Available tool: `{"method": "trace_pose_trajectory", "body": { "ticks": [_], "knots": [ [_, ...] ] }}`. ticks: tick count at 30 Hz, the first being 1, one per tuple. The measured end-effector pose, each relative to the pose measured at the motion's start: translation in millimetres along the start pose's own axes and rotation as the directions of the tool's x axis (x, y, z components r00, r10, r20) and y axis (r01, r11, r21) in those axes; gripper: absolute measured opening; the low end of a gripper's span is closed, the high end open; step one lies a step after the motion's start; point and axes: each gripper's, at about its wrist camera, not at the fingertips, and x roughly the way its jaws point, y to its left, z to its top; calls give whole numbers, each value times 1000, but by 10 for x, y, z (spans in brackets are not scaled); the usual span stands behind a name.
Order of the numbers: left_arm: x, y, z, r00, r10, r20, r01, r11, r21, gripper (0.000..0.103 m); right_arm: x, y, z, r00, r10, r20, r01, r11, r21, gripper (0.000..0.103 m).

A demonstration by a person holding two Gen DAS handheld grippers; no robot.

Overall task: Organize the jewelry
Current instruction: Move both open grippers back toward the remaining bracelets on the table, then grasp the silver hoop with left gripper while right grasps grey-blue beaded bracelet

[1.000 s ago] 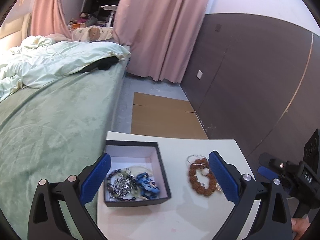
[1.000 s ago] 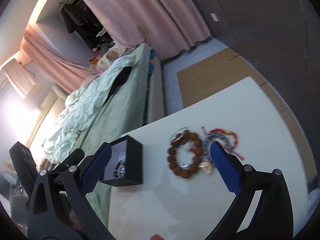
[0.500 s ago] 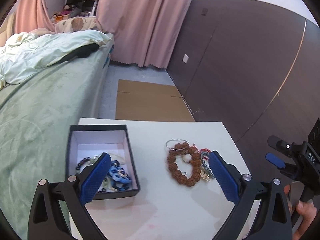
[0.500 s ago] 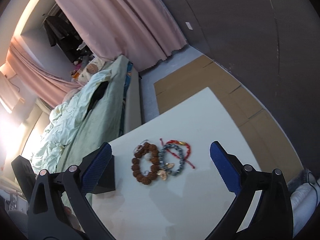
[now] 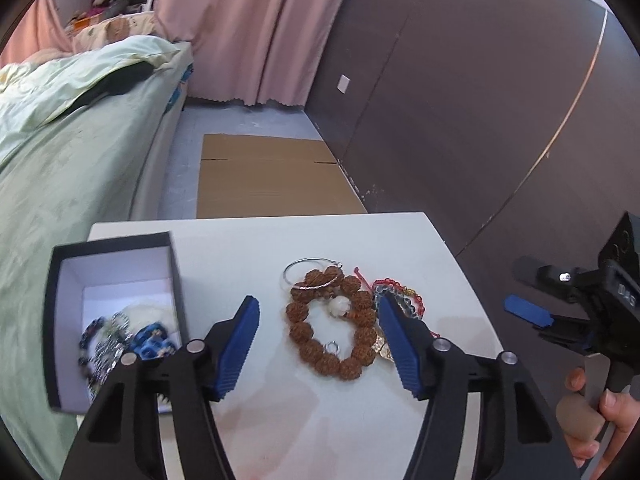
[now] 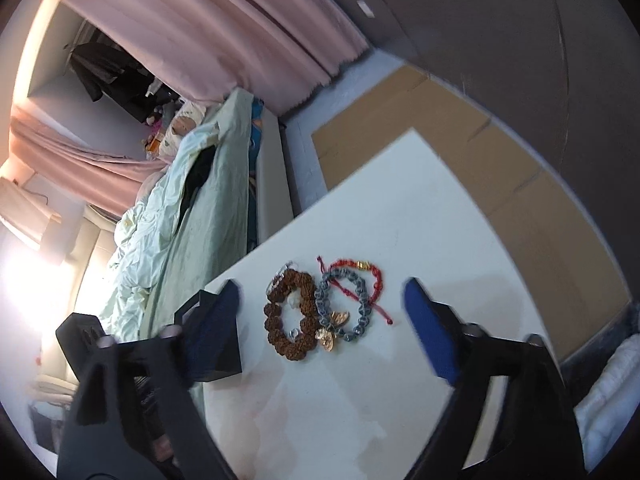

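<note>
A brown bead bracelet (image 5: 332, 320) lies on the white table (image 5: 256, 248), with a thin silver hoop (image 5: 310, 274) at its far side. A grey-blue bracelet (image 6: 346, 306) with a gold charm and a red cord bracelet (image 6: 366, 276) lie beside it. A black box (image 5: 116, 308) at the left holds blue and dark bead jewelry (image 5: 124, 340). My left gripper (image 5: 318, 336) is open and empty, its fingers either side of the brown bracelet, above it. My right gripper (image 6: 322, 328) is open and empty, near the same pile; it also shows in the left wrist view (image 5: 532, 316).
A bed with green sheets (image 5: 60, 168) runs along the table's left side. Flat cardboard (image 5: 272, 176) lies on the floor beyond the table. A dark wall (image 5: 480, 100) and pink curtains (image 5: 248, 28) stand behind.
My left gripper has swung right from the box to over the brown bracelet and its jaws have narrowed. My right gripper has moved closer to the pile.
</note>
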Motion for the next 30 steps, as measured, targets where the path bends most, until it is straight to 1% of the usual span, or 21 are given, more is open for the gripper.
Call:
{"method": "trace_pose_trajectory", "body": {
  "ticks": [2,4,5,7,9,13,18,20,22,23,25,26,28,29,30],
  "knots": [
    [104,-52,10,1000,8,-10,-7,999,37,58,107,-65,22,999,7,-36,-6,999,33,69],
    [201,-84,15,1000,20,-20,-19,998,66,57,182,-100,47,998,-3,-56,6,999,46,63],
    [253,-96,20,999,25,-25,-23,997,78,53,213,-110,59,998,-6,-60,9,999,49,62],
    [350,-120,34,998,45,-34,-41,993,109,50,258,-120,86,998,-8,-69,11,999,50,58],
    [424,-162,43,996,82,-34,-76,985,157,48,309,-127,125,997,-9,-77,13,999,50,58],
    [558,-210,49,993,115,-41,-102,967,234,48,386,-159,175,996,-11,-87,16,998,61,58],
    [736,-280,80,992,114,-60,-93,956,280,48,410,-175,188,996,-7,-92,13,998,69,58],
    [803,-319,69,990,124,-64,-99,948,303,48,422,-180,188,995,-6,-95,13,998,69,58],
    [852,-350,54,987,147,-56,-121,937,326,48,436,-188,189,995,-5,-99,12,997,71,58],
    [872,-358,43,987,147,-58,-120,936,330,47,438,-190,186,995,-4,-102,11,997,73,58],
    [942,-376,16,986,154,-67,-122,931,344,41,436,-186,187,995,-2,-104,9,997,73,58],
    [959,-385,5,985,158,-63,-126,927,354,40,433,-178,187,994,0,-105,8,997,71,58],
    [967,-399,-4,986,161,-52,-131,921,366,34,427,-166,180,994,2,-106,5,998,68,58],
    [966,-400,-1,985,163,-49,-135,921,365,26,422,-161,176,994,2,-105,5,998,65,58],
    [960,-400,4,985,169,-45,-141,921,363,14,420,-156,174,994,2,-105,5,998,62,58]
  ]
}}
